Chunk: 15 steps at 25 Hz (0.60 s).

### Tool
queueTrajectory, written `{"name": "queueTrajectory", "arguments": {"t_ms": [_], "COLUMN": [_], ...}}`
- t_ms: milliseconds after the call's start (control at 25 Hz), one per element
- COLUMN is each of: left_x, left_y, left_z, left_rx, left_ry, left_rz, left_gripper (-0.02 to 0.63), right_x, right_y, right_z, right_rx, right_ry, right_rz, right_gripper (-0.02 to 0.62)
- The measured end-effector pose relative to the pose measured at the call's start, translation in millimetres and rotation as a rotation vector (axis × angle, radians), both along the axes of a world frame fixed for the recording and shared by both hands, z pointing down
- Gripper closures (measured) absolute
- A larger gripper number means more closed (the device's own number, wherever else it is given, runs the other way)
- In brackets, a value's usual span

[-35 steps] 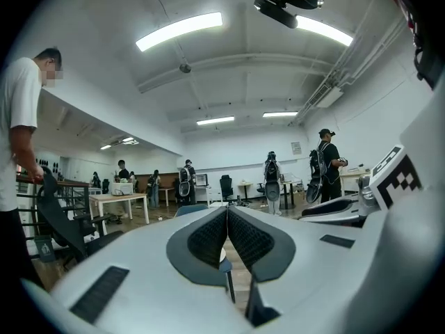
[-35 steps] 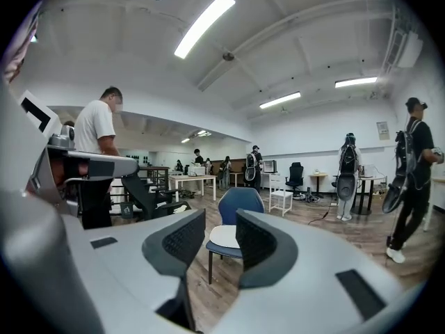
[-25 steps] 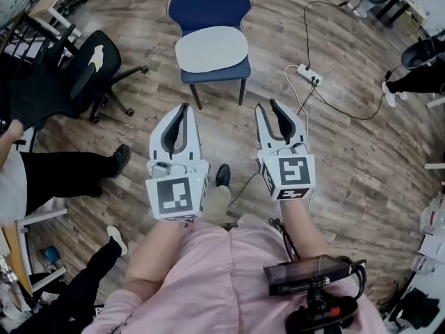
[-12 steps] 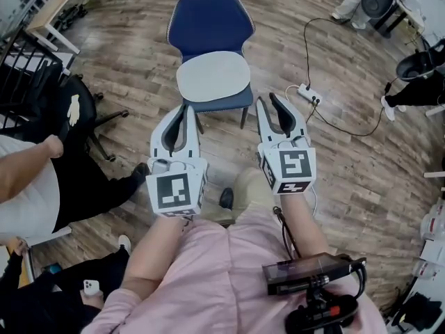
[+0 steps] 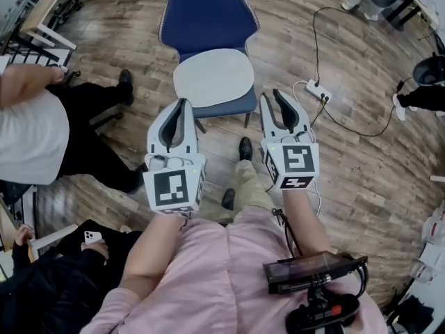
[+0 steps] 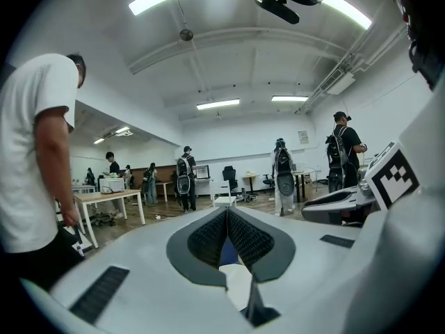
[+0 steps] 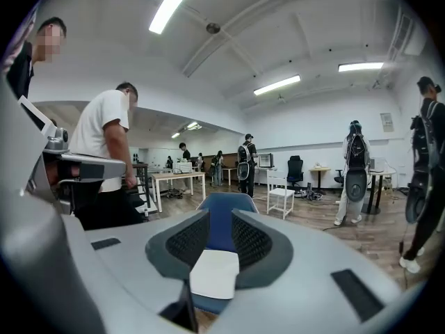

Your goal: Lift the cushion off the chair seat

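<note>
**Before the chair: two grippers level, cushion not yet touched**

Item 1. Left gripper (image 5: 182, 104): jaw tips meet, nothing between them. It is held out ahead of the person's body and aimed at the chair. Its own view shows only a sliver of blue and white below the closed tips.

Item 2. Right gripper (image 5: 272, 97): jaws a little apart, and empty. It is level with the left one. The chair back and the pale cushion show through the gap in its own view. The pair likely sit side by side like this so that each can take one side of the cushion.

Item 3. Cushion (image 5: 212, 77): pale and oval, lying flat on the seat of the blue chair (image 5: 207, 18). It covers most of the seat and is clear of both grippers. Its long axis runs side to side across the seat. One long edge faces the person, which looks the natural place to grip.

Item 4. Surroundings: a power strip (image 5: 317, 89) with its cable on the wood floor to the right, and a bystander in a white shirt (image 5: 28, 134) to the left.
</note>
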State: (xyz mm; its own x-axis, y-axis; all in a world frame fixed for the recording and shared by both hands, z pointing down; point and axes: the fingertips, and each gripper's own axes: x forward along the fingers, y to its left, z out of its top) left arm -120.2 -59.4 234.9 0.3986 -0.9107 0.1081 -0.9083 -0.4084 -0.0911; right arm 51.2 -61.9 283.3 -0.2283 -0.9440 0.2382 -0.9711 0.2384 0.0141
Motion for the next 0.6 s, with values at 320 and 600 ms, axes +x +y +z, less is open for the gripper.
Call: {"name": "queueTrajectory", "arguments": {"t_ms": [320, 600], "left_x": [35.6, 41.1], "left_y": [-101.2, -170.8], "left_z": [2.9, 9.8], "left_rx": [-0.024, -0.028], "left_ry": [-0.047, -0.036], "left_rz": [-0.046, -0.098], "left_gripper": [0.592, 0.592], "right_x": [44.6, 55.2], "right_y": [-114.3, -193.9], "right_z": [7.5, 12.4], "right_rx": [-0.023, -0.031], "right_ry": [-0.036, -0.022], "right_rz": [-0.028, -0.070], "right_gripper": [0.499, 0.499]}}
